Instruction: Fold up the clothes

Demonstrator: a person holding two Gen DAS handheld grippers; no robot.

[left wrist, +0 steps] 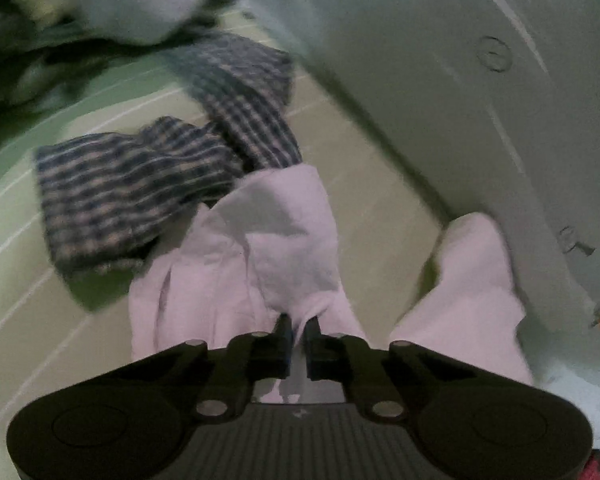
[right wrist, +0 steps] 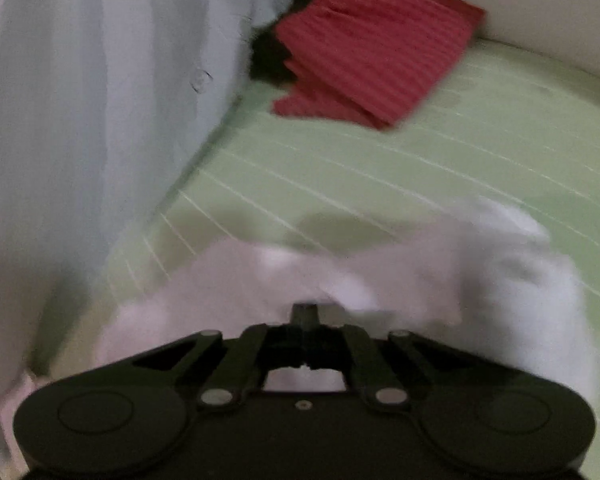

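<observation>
A pale pink garment (left wrist: 256,256) hangs bunched in front of my left gripper (left wrist: 298,326), whose jaws are pinched on a fold of it. Another part of that pink cloth (left wrist: 476,280) shows to the right. In the right wrist view the same pale pink garment (right wrist: 400,276) is blurred and spread ahead of my right gripper (right wrist: 305,312), which is shut on its edge. The cloth lies over a light green striped bedsheet (right wrist: 380,168).
A blue-and-tan checked garment (left wrist: 140,188) lies crumpled on the sheet beyond the pink one. A folded red striped garment (right wrist: 372,52) sits at the far side of the bed. A person's pale button-up shirt (left wrist: 480,80) stands close beside both grippers.
</observation>
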